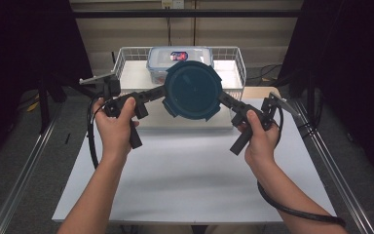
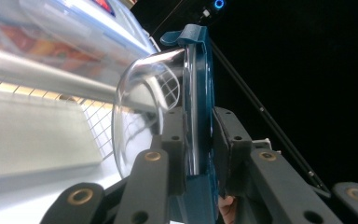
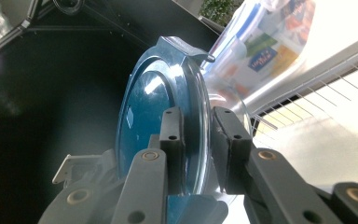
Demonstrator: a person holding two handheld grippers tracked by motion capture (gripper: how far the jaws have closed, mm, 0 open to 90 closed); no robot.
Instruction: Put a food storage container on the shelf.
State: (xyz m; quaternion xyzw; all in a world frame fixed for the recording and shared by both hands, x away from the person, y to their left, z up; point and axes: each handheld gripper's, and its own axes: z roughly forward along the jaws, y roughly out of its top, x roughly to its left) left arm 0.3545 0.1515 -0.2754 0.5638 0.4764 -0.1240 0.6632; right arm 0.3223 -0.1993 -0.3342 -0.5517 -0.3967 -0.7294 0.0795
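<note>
Two grippers share one load | wire basket (image 1: 126, 58) at table's far edge | round blue-lidded container (image 1: 192, 90) held above its front rim | left gripper (image 1: 148, 95), right gripper (image 1: 226, 102) clamped on opposite lid edges | step: carrying; next likely level, matched lowering.

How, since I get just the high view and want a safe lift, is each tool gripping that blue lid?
Observer: The left tool pinches the blue lid edge-on, with one pad on each face of its rim.
Operator: Anything beneath the lid?
Observer: Yes, a clear bowl sits under it, and its rim is between those jaws too.
Operator: And the right tool?
Observer: The right tool has the same edge-on pinch on the opposite rim.
</note>
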